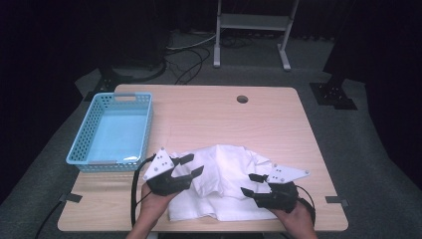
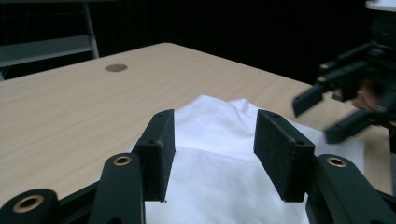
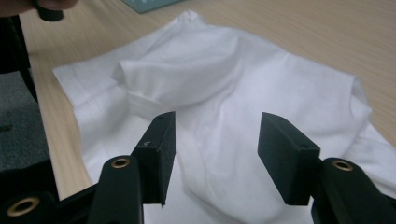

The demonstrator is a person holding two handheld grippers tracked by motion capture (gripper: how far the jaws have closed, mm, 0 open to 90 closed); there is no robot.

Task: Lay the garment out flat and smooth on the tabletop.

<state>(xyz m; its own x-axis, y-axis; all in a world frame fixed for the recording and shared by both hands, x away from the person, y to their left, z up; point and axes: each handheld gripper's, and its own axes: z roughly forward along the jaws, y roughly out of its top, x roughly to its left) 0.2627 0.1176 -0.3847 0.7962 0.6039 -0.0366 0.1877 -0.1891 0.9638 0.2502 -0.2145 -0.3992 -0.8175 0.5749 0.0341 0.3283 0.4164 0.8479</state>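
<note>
1. High view: a light wooden table (image 1: 209, 114) is seen from above. A white garment (image 1: 224, 186) lies crumpled at the near edge, at about 6 o'clock on the table top. A pale blue basket (image 1: 84, 134) is set at about 9 o'clock, apart from the garment. The left gripper (image 1: 191, 167) is held at the garment's left edge and the right gripper (image 1: 251, 184) at its right edge, at 5 o'clock. Both pairs of jaws are parted and nothing is clamped in them. A round hole (image 1: 242, 99) is seen in the table at 12 o'clock.

2. Left gripper view: the two black jaws are shown about half open, with the white garment (image 2: 219, 177) spread below and beyond them, but not gripped. The right gripper (image 2: 327, 116) is seen, blurred, at 3 o'clock. The table hole (image 2: 116, 68) is seen at 11 o'clock.

3. Right gripper view: the jaws are shown about half open above the white garment (image 3: 233, 93), which is rumpled into folds. No cloth is pinched between the pads. A corner of the basket (image 3: 147, 4) is glimpsed at 12 o'clock.
</note>
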